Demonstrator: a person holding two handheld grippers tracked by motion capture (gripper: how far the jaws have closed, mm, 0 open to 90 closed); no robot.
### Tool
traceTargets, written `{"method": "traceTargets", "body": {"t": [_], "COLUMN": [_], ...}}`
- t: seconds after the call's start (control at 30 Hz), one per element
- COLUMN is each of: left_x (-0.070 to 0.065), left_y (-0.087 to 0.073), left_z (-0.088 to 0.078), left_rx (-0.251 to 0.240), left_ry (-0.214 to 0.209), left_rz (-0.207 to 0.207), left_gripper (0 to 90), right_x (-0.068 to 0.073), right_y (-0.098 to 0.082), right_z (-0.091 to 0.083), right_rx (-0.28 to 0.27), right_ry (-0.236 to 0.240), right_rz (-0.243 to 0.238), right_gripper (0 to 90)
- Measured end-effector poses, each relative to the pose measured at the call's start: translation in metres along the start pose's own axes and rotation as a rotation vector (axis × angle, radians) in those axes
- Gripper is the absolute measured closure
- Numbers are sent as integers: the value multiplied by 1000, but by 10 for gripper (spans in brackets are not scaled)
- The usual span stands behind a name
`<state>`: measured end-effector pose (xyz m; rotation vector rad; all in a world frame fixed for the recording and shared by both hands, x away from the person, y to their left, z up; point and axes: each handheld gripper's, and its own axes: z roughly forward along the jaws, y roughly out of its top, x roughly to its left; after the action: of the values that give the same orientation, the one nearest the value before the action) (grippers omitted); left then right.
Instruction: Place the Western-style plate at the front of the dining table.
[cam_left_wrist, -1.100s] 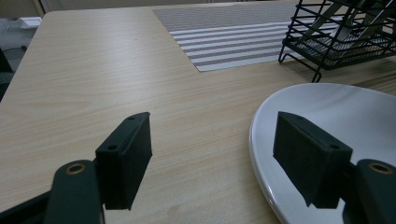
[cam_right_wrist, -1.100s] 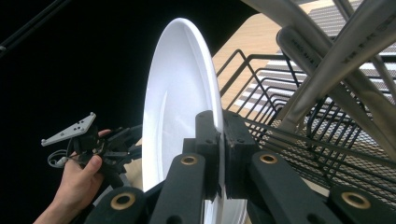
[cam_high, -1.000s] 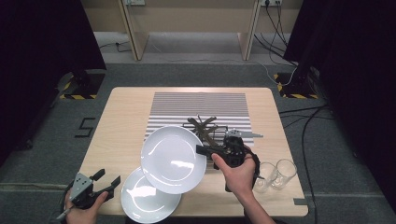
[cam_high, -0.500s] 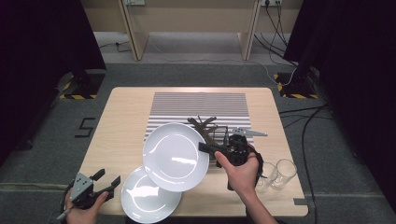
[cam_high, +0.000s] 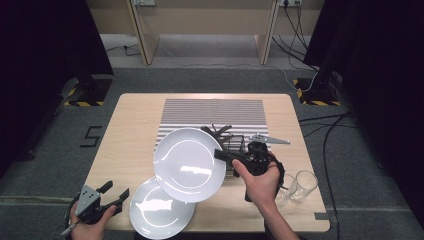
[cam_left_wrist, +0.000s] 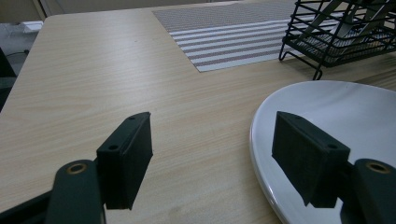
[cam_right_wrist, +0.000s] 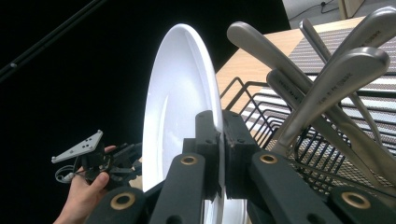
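Right gripper (cam_high: 220, 154) clamped on rim of lifted white plate (cam_high: 189, 164), jaws pinching its right edge, plate tilted above table (cam_high: 130, 130) just left of black wire rack (cam_high: 235, 145) with cutlery. Right hand (cam_high: 257, 180) wrapped round the gripper body, forearm entering from near edge, jaws aimed left. Second plate (cam_high: 160, 215) flat on table at near edge, partly under the lifted one. Left gripper (cam_high: 116, 192) at near left corner, jaws wide apart, holding nothing, right pad over second plate's rim.
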<state>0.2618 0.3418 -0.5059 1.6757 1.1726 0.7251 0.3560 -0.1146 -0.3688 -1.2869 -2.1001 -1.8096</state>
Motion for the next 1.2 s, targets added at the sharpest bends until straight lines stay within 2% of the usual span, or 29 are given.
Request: {"method": "traceTargets", "body": {"t": [0.33, 0.6, 0.77, 1.2], "left_x": [-2, 0, 0, -1], "left_y": [3, 3, 1, 2], "left_z": [0, -1, -3, -2], "left_rx": [-13, -22, -18, -13], "left_ry": [15, 26, 16, 17], "left_rz": [12, 9, 9, 15], "left_gripper": [286, 286, 287, 287], "right_x": [-1, -3, -4, -5], "right_y": [1, 3, 4, 13], "right_z": [-3, -5, -6, -7], "right_rx": [-4, -26, -32, -51], "right_ry": [17, 10, -5, 5], "right_rz": [7, 14, 20, 21], "right_gripper": [868, 868, 867, 868]}}
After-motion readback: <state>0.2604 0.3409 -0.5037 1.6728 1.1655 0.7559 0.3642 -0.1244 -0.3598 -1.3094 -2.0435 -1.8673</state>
